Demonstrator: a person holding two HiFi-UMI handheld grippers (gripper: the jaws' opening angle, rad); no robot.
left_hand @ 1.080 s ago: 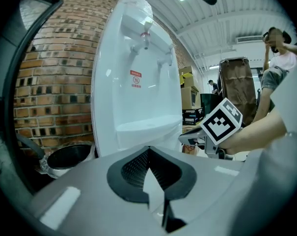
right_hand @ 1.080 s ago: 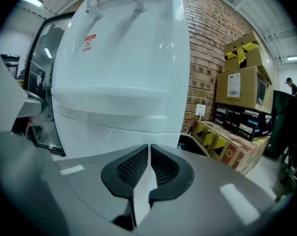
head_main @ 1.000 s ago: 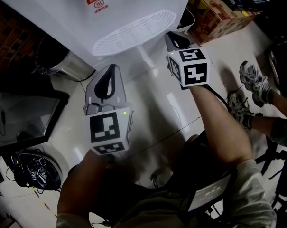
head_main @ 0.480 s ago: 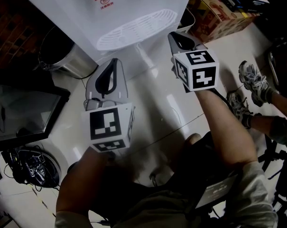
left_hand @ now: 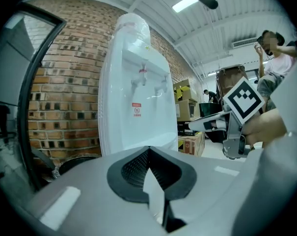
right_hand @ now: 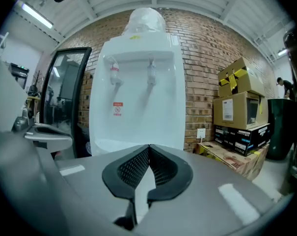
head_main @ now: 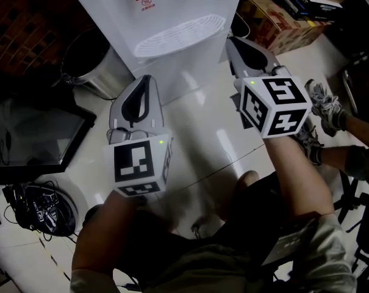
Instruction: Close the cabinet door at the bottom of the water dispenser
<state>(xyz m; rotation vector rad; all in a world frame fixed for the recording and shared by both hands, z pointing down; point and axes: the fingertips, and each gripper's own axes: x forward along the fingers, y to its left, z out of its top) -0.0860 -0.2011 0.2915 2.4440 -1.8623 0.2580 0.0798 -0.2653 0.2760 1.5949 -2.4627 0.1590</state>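
Note:
The white water dispenser (head_main: 160,11) stands ahead of me, its round drip tray (head_main: 179,34) jutting out over the white lower front. It fills the middle of the left gripper view (left_hand: 133,97) and of the right gripper view (right_hand: 138,92), where the grippers' own bodies hide the bottom cabinet door. My left gripper (head_main: 144,79) (left_hand: 148,149) is shut and empty, short of the dispenser. The right gripper (head_main: 234,43) (right_hand: 148,146) is shut and empty too, raised beside the tray's right edge. Neither touches the dispenser.
A metal bin (head_main: 89,72) stands left of the dispenser, against a brick wall (right_hand: 207,68). Cardboard boxes (head_main: 282,23) (right_hand: 239,112) are stacked on the right. A black-framed glass panel (head_main: 32,139) and cables (head_main: 38,209) lie at the left. Another person's shoes (head_main: 321,105) are at the right.
The right gripper has risen toward the camera and shifted right, so its marker cube looks larger. The left gripper has lifted slightly. More of the dispenser's front now shows.

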